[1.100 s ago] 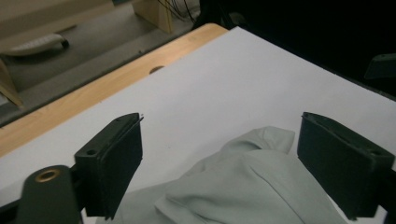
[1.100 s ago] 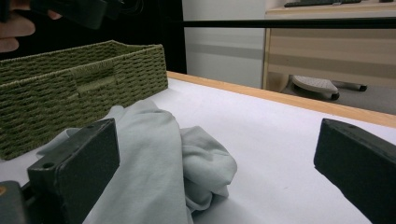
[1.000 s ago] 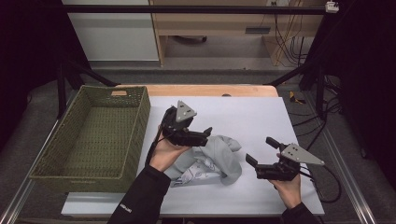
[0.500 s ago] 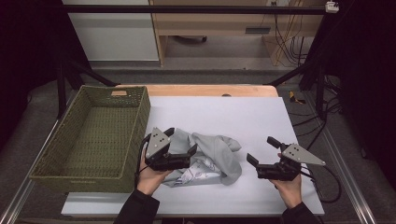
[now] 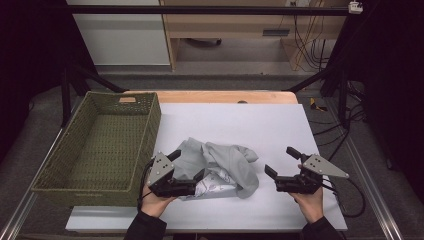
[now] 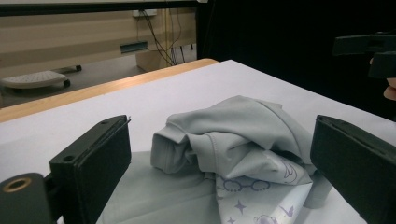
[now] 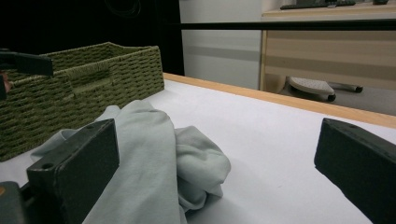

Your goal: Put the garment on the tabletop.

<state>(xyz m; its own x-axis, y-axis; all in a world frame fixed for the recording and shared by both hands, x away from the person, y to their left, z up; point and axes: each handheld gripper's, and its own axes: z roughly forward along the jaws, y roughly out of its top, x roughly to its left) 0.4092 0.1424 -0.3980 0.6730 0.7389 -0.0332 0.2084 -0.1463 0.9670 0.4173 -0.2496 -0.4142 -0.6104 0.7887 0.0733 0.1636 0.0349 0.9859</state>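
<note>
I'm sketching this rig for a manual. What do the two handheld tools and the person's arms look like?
Both tools are black with two blocky, flat-faced jaws. The left tool and right tool each carry a grey three-cornered plate on top and trail a black cable. The person wears dark long sleeves.

The left tool (image 5: 187,167) lay low at the near left, held from below by the left hand (image 5: 156,204), its jaws spread wide and pointing right. The right tool (image 5: 282,163) sat at the near right in the right hand (image 5: 310,204), jaws also wide apart and aimed left toward the other. Both dark-sleeved forearms entered from the bottom edge, well apart.
</note>
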